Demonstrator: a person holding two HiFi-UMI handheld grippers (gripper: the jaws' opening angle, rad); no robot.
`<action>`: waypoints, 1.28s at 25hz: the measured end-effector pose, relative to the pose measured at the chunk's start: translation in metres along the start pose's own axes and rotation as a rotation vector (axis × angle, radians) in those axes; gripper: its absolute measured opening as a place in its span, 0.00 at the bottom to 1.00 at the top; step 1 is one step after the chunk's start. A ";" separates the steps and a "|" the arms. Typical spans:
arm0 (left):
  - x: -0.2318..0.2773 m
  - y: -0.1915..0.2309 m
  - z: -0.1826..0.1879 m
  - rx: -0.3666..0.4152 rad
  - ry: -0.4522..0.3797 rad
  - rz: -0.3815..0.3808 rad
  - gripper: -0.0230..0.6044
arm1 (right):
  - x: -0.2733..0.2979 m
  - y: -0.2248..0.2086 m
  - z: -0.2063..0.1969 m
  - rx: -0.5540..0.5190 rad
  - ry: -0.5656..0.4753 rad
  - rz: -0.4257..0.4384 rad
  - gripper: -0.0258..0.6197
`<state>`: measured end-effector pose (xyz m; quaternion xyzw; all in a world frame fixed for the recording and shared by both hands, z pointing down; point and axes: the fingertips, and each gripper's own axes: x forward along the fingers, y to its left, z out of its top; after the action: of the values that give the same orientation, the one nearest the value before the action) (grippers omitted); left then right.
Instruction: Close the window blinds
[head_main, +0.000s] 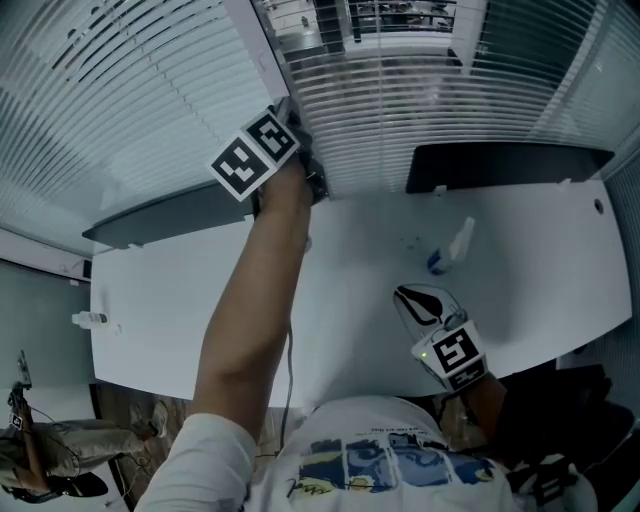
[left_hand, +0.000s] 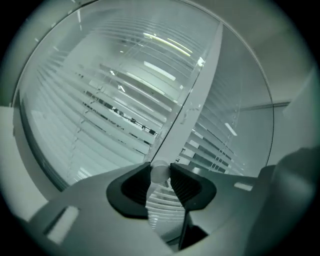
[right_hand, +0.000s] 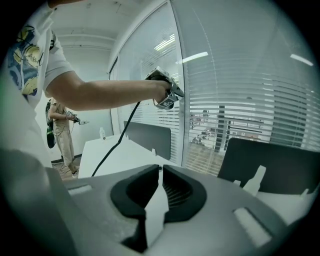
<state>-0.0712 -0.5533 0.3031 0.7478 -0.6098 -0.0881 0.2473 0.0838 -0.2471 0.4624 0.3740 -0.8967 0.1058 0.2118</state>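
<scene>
White slatted blinds (head_main: 400, 120) cover the windows; the middle section's slats stand partly open, with buildings showing through. My left gripper (head_main: 300, 150) is raised against the window frame between two blind sections. In the left gripper view its jaws (left_hand: 160, 172) press on the pale round end of the blind's tilt wand (left_hand: 159, 170), which runs up along the white frame (left_hand: 200, 85). The right gripper view shows that same left gripper (right_hand: 167, 92) at the frame. My right gripper (head_main: 430, 305) hangs low over the desk, its jaws (right_hand: 160, 172) shut and empty.
A white desk (head_main: 200, 300) lies below, with dark partition panels (head_main: 500, 165) along the window side. A spray bottle (head_main: 450, 248) lies on the desk, and a small bottle (head_main: 90, 320) stands at its left edge. Another person (right_hand: 60, 130) stands by the far end. A cable (head_main: 290, 370) hangs from my left arm.
</scene>
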 end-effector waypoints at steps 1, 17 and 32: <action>0.000 0.001 0.000 -0.041 -0.002 -0.010 0.24 | 0.000 0.000 -0.002 0.000 0.002 0.001 0.07; 0.001 0.008 0.002 -0.254 -0.020 -0.130 0.28 | 0.003 0.003 -0.002 -0.017 0.006 0.006 0.07; -0.005 -0.014 0.001 0.740 0.010 0.122 0.25 | 0.003 0.002 -0.004 -0.021 0.010 0.007 0.07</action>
<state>-0.0606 -0.5472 0.2945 0.7493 -0.6426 0.1569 -0.0317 0.0813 -0.2464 0.4676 0.3682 -0.8979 0.0992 0.2199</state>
